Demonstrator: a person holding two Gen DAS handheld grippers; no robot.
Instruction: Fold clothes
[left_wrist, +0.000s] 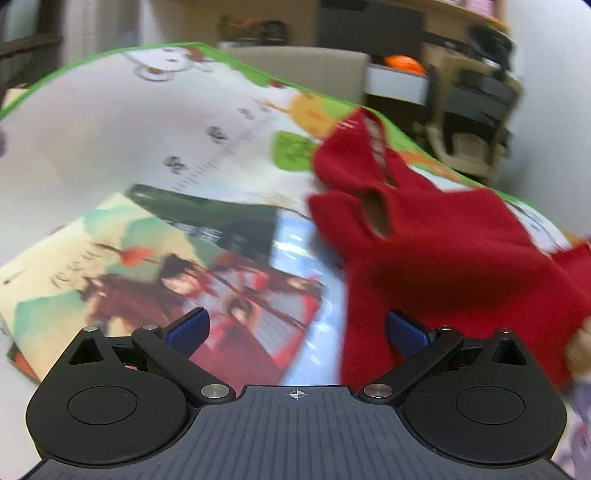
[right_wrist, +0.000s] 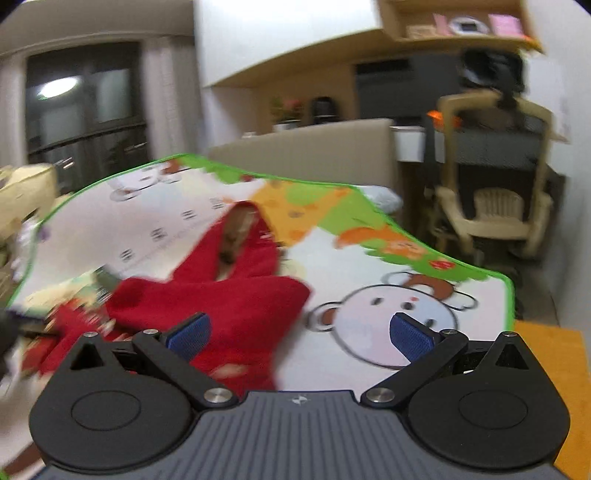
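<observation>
Cartoon play mat (right_wrist: 369, 236) with the green border is covering the whole work area, and a beige plastic chair (right_wrist: 495, 214) is sitting in the blurry room behind it. Your red garment (left_wrist: 436, 243) is lying crumpled on the mat, partly overlapping an illustrated poster (left_wrist: 159, 266). You're holding your left tool (left_wrist: 297, 328) with its blue pads wide apart, gripping nothing, the right pad just at the cloth's edge. Your right tool (right_wrist: 299, 332) is also gaping, hovering over the garment's edge.
</observation>
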